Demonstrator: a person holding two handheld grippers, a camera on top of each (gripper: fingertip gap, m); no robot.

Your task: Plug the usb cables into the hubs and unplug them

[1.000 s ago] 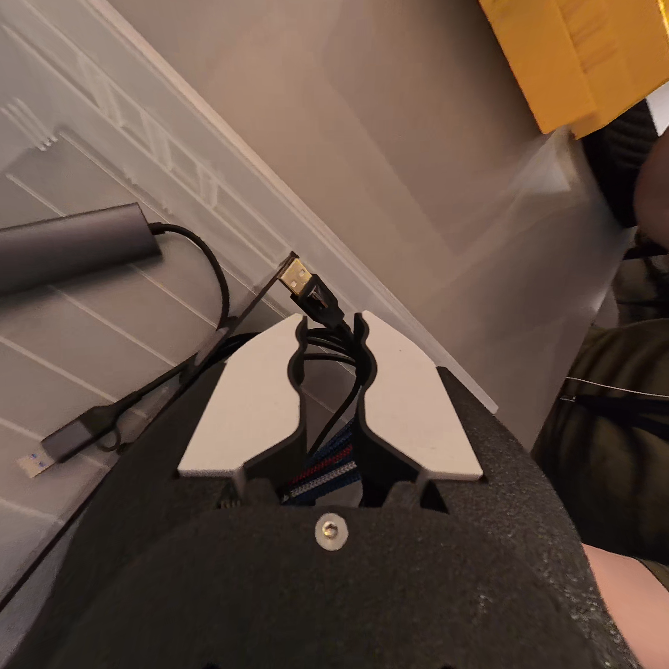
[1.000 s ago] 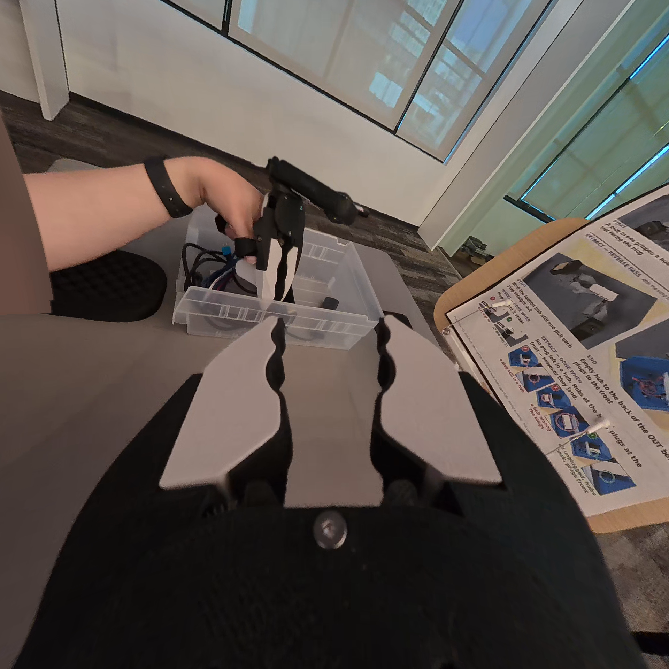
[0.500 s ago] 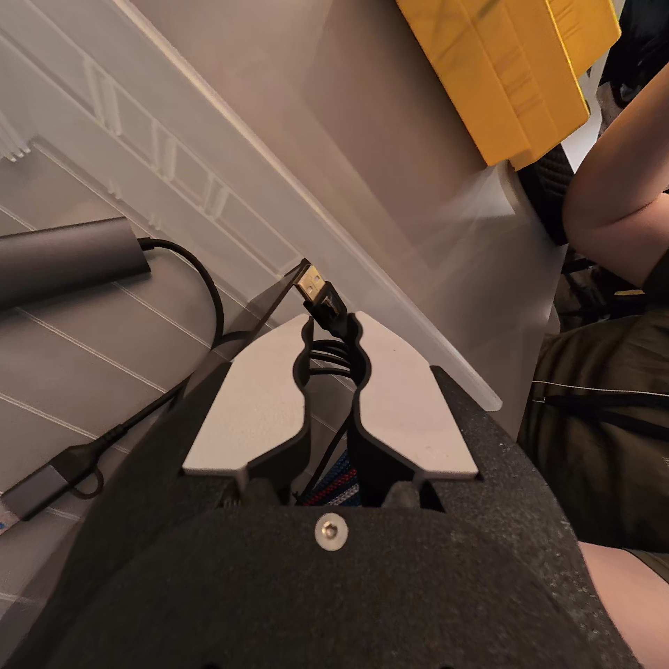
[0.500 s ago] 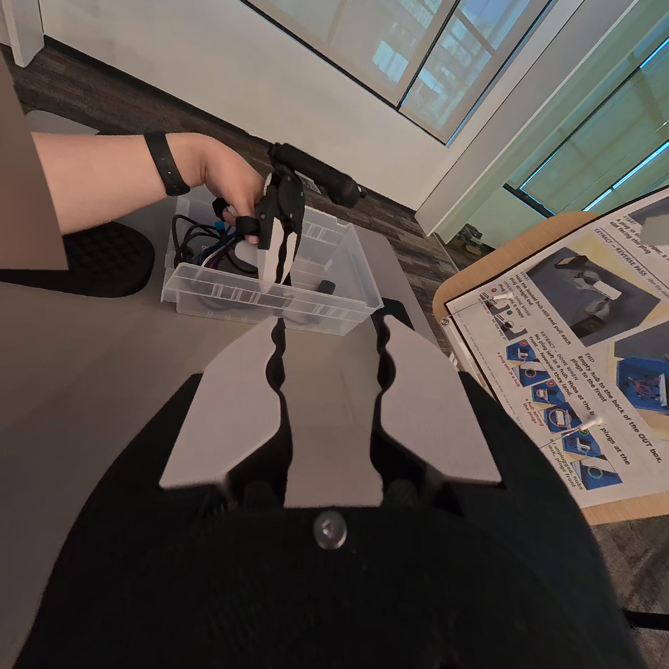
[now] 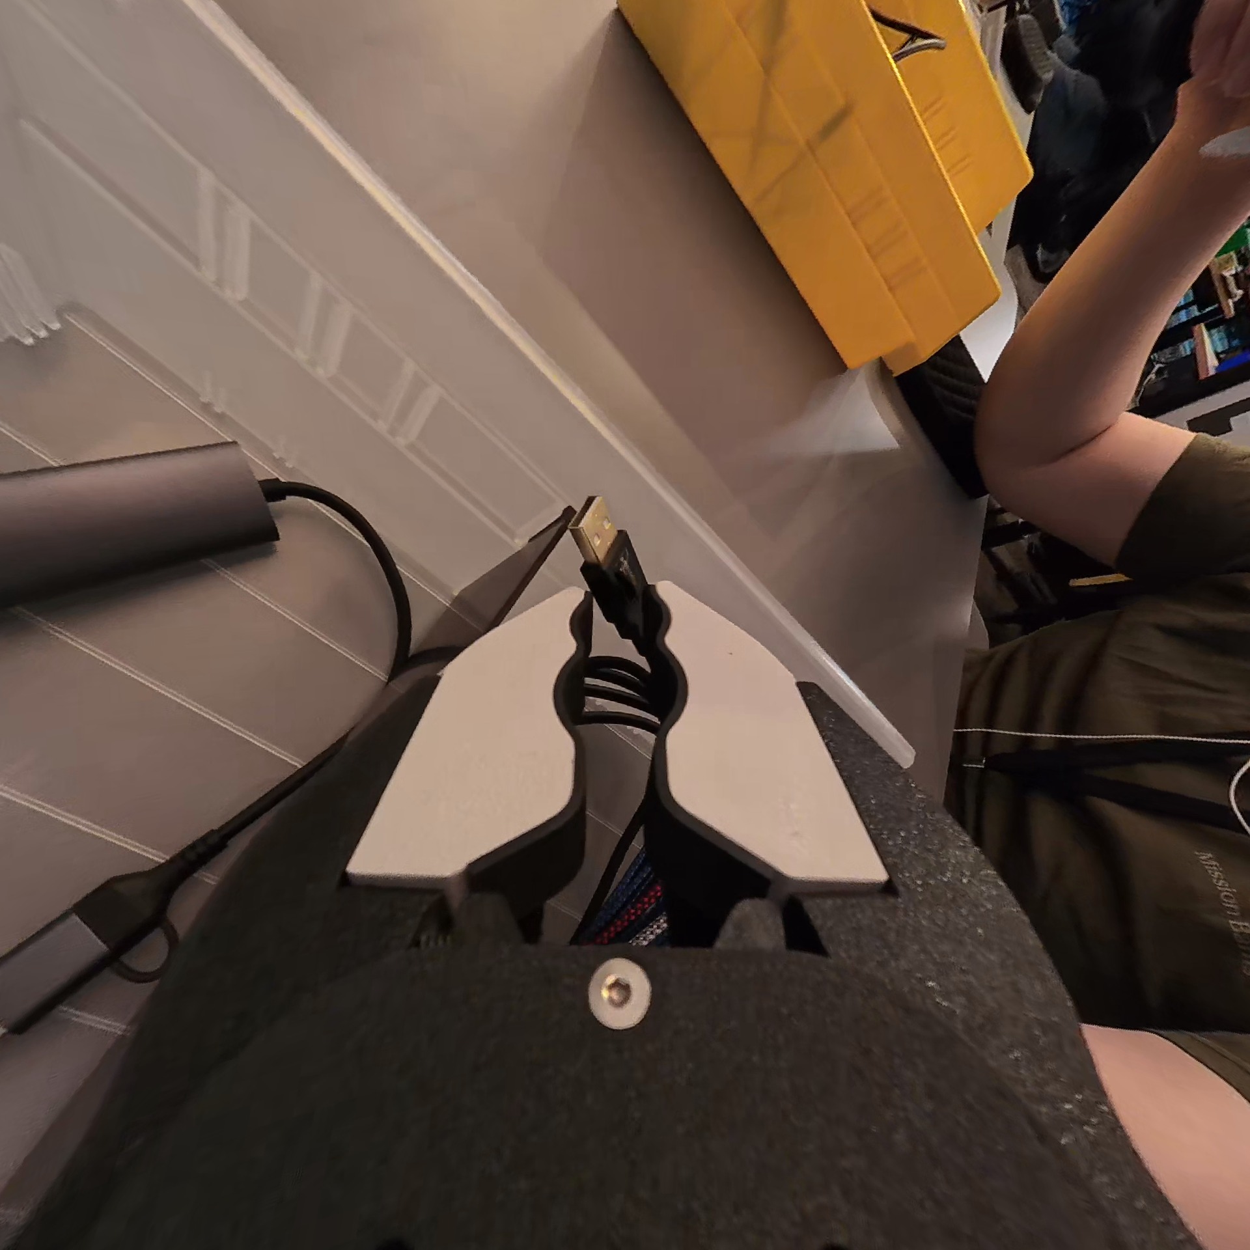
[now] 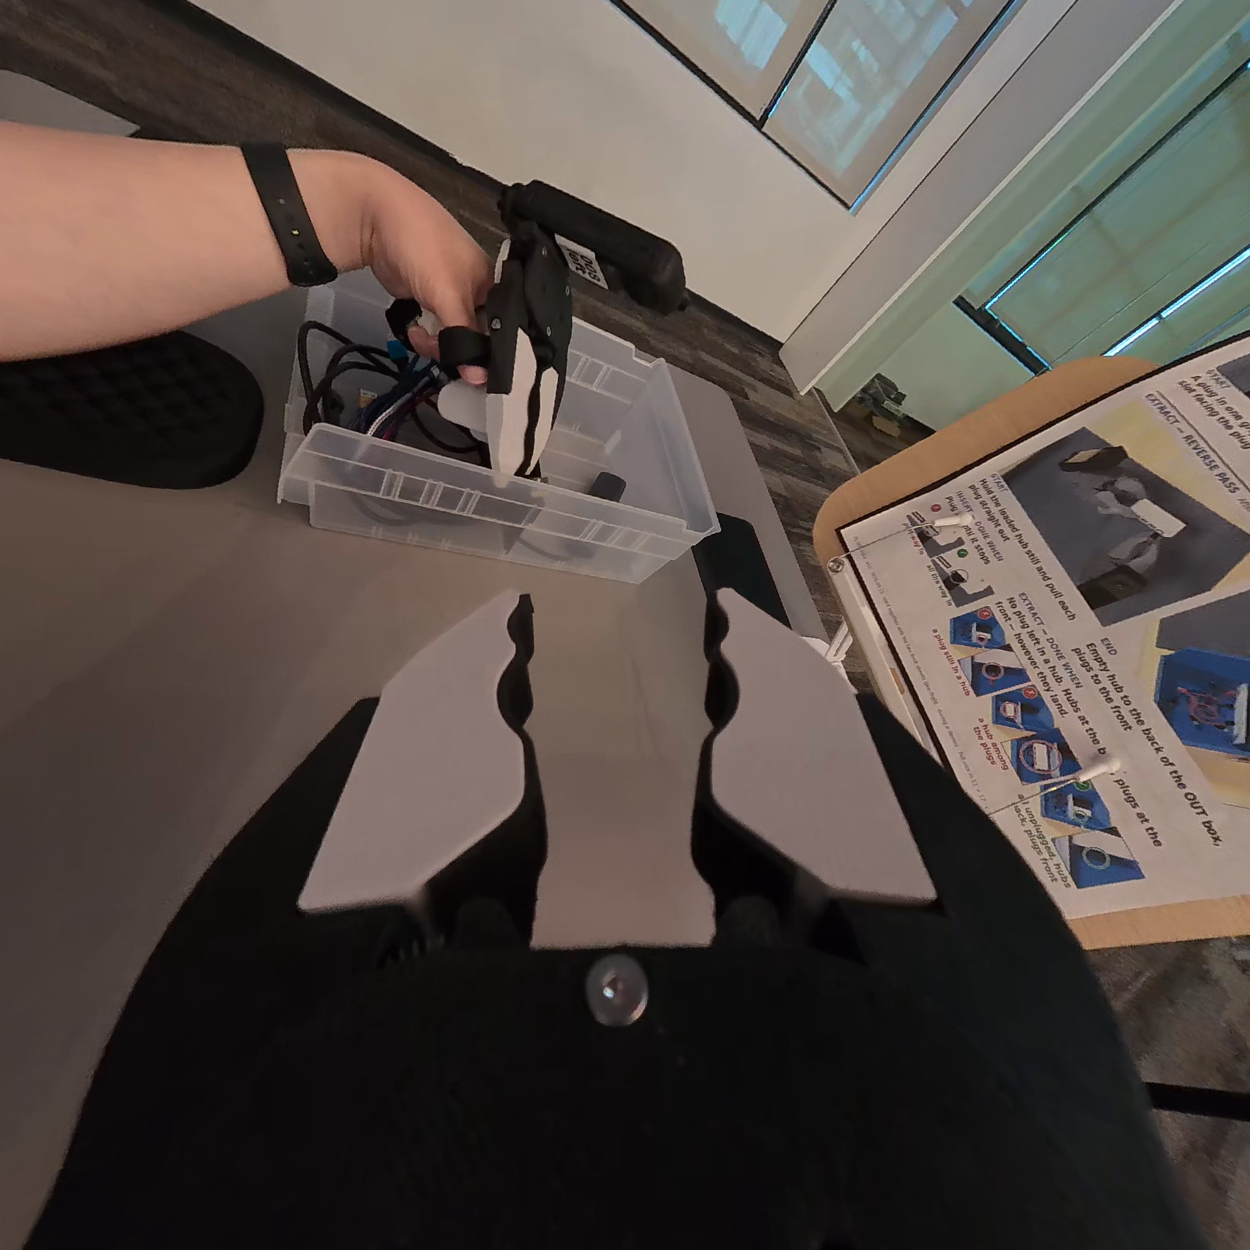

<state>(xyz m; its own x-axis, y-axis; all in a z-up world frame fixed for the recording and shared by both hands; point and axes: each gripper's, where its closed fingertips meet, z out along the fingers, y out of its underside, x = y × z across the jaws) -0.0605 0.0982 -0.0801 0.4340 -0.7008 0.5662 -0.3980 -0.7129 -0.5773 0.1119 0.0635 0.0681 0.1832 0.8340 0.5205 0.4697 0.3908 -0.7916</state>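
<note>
One USB plug (image 5: 612, 565) pinched in left tool (image 5: 619, 609) over clear bin (image 5: 406, 284); right tool (image 6: 612, 649) spread, empty. Step: pickup. Next: align plug with grey hub (image 5: 122, 514).

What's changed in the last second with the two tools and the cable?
The left tool, shut on the black USB plug, has lifted and tilted; the plug now points more upright, and the yellow box shows more fully. Unchanged: the grip on the plug, the grey hub in the clear bin, and the right tool, open and empty.
</note>
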